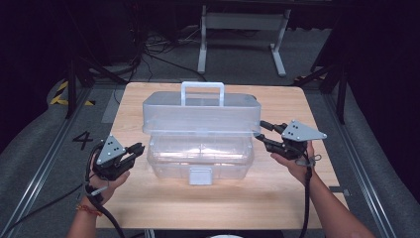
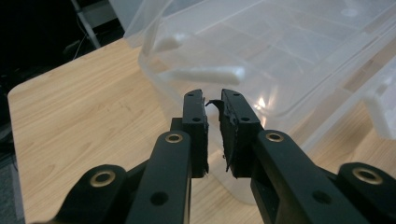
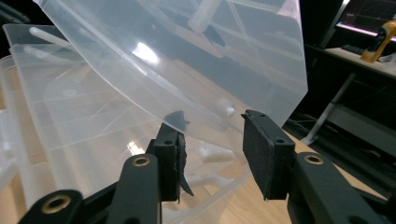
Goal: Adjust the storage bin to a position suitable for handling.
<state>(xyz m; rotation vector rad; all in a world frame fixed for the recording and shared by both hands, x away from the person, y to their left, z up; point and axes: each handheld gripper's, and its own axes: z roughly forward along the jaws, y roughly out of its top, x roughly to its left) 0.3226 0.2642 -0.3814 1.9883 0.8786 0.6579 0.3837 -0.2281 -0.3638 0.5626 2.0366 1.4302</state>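
Clear plastic box (image 1: 200,159): on wooden table (image 1: 208,203), lid (image 1: 200,115) raised.
Left gripper (image 1: 139,148): jaws nearly closed, empty, beside box.
Right gripper (image 1: 261,132): jaws apart, straddling lid's edge.

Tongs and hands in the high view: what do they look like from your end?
Both tongs, left and right, are black, each topped by a grey three-cornered plate with small holes. A black cable trails from each toward the person. The jaw pads look frayed in the gripper views. Forearms are bare; an orange wristband sits on the left wrist.
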